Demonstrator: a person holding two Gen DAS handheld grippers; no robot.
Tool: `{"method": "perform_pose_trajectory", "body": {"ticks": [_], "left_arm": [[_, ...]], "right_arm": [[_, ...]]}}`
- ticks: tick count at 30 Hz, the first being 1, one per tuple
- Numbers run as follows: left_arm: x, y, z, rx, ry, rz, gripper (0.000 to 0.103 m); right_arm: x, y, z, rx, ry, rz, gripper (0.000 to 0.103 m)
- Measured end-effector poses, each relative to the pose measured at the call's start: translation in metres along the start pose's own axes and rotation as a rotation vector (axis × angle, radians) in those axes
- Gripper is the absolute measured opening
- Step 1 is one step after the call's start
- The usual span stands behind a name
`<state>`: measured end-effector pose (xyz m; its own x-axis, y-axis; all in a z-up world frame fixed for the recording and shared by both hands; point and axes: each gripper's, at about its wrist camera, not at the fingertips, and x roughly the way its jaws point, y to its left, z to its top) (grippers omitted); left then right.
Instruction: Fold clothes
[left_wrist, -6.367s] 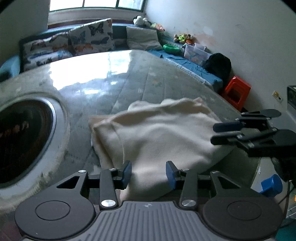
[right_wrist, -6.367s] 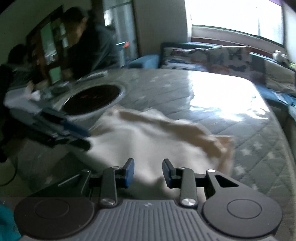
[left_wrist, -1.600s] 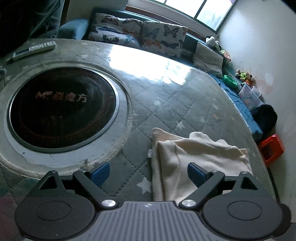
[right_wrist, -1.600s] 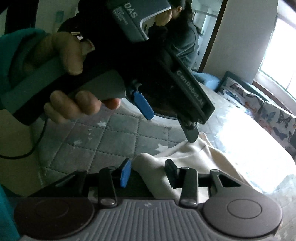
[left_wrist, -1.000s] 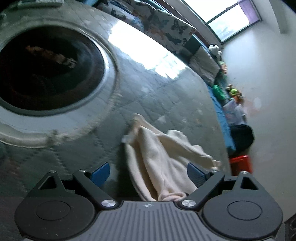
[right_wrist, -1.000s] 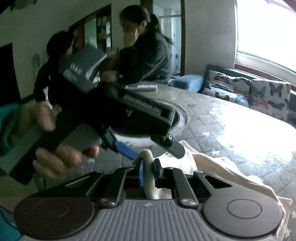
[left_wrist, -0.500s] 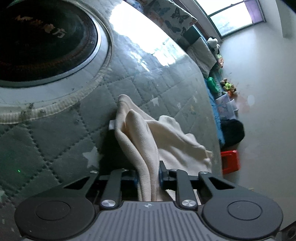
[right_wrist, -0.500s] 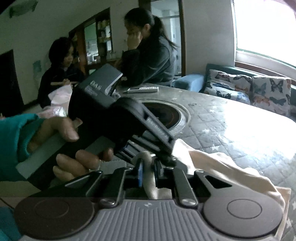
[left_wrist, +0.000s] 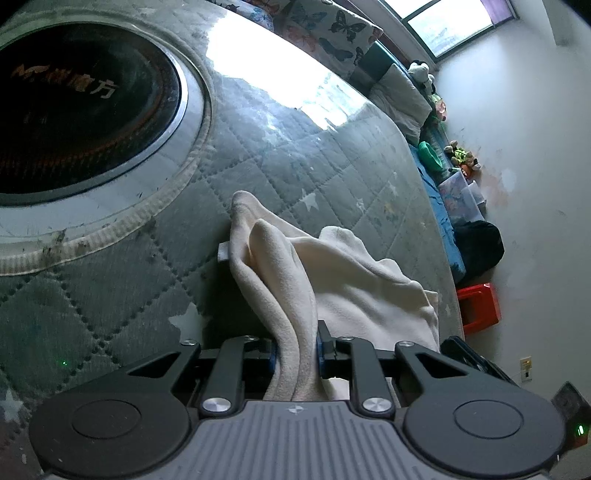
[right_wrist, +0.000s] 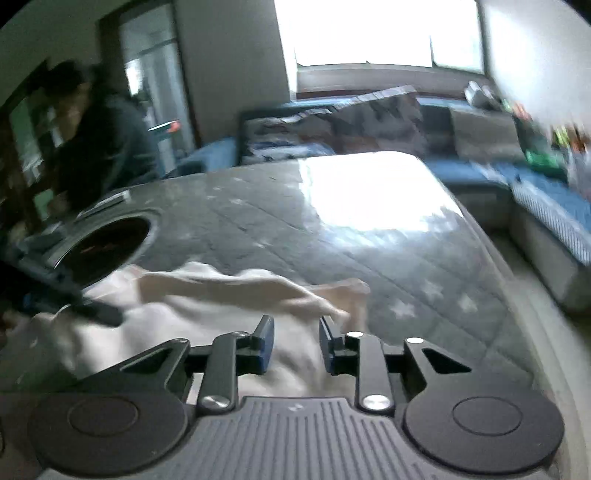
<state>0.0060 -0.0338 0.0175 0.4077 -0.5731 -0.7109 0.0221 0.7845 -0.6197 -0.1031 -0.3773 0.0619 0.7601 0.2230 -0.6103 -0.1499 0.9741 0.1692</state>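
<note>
Cream fleece garment (left_wrist: 343, 280) is pinched in a raised fold between the closed fingers of the left gripper (left_wrist: 295, 356), the rest lying rumpled on the quilted grey bench (left_wrist: 280, 155) just beside the round black cooktop (left_wrist: 74, 107). Over the same cloth, the right gripper (right_wrist: 293, 343) hangs part-open, gripping nothing. Beyond the cooktop, butterfly-print cushions (left_wrist: 325, 33) line a blue sofa.

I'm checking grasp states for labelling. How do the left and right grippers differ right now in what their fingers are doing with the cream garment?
The left gripper is shut on a bunched fold of the cream garment, while the right gripper stands open with a clear gap between its fingers. The left lifts its fold off the quilted table cover; the right only hovers over cloth, gripping nothing. The left view is sharp, the right blurred. Both have blue finger pads and point at the same garment.
</note>
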Motion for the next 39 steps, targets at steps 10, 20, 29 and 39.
{"method": "perform_pose_trajectory", "body": {"ticks": [10,20,29,39], "left_arm": [[0.001,-0.006,0.002,0.037,0.001,0.035,0.021],[-0.001,-0.045,0.010,0.200,-0.042,0.058,0.020],[0.034,-0.110,0.013,0.339,-0.018,-0.004,0.019],[0.085,-0.159,0.019,0.419,0.015,-0.029,0.019]], "right_arm": [[0.028,-0.042,-0.014,0.180,-0.013,0.037,0.034],[-0.002,-0.034,-0.006,0.135,-0.097,0.051,0.010],[-0.033,-0.060,0.013,0.109,-0.164,-0.088,0.009],[-0.046,-0.102,0.029,0.117,-0.175,-0.246,0.002]]}}
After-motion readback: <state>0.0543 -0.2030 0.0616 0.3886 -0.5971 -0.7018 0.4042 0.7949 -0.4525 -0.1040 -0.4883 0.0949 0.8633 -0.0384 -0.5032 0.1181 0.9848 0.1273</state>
